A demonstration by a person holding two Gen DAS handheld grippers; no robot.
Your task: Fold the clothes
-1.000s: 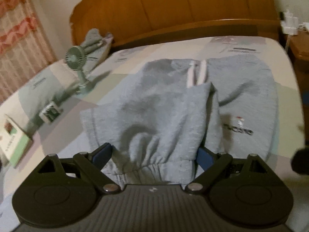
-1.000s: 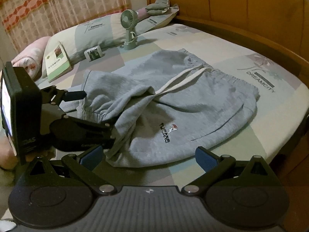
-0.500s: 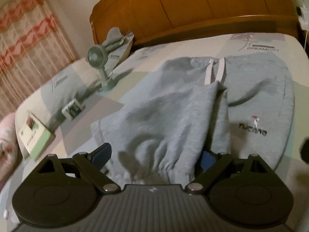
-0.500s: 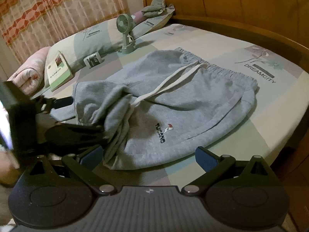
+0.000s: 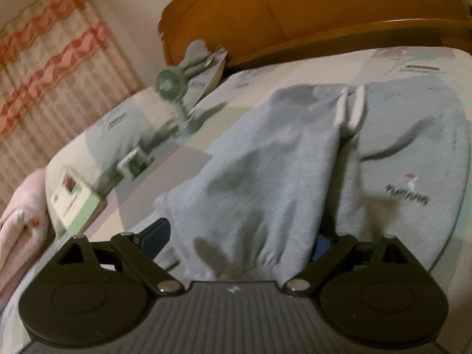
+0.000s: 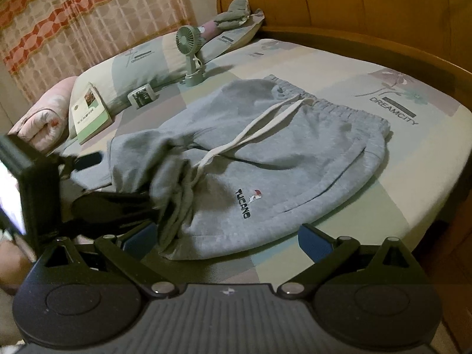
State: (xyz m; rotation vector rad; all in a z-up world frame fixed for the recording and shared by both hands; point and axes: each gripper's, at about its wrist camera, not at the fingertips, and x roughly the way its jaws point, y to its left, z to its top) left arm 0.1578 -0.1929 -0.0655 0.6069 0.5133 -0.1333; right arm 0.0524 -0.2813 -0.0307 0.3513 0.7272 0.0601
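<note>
Holding our left gripper (image 5: 236,236) w/ jaws spread wide, grey fabric bunched between them; can't tell if pads actually bite. Right gripper (image 6: 227,242) spread, nothing in it, hovering at near edge of bed (image 6: 339,67).
Item: grey sweatpants (image 6: 295,153), lying mid-bed, waistband toward headboard (image 6: 354,3), one leg doubled back over body, white drawstring (image 6: 265,124) trailing across.
Handling, our est.: soft fleece, light, limp, drapes and creeps; not fragile. Best hold approx. at elastic cuff or waistband, thick hems grip well; avoid the drawstring.
Misc. beyond: fan (image 6: 190,56), book (image 6: 88,112), pillows (image 6: 141,67), curtain (image 6: 73,14).
</note>
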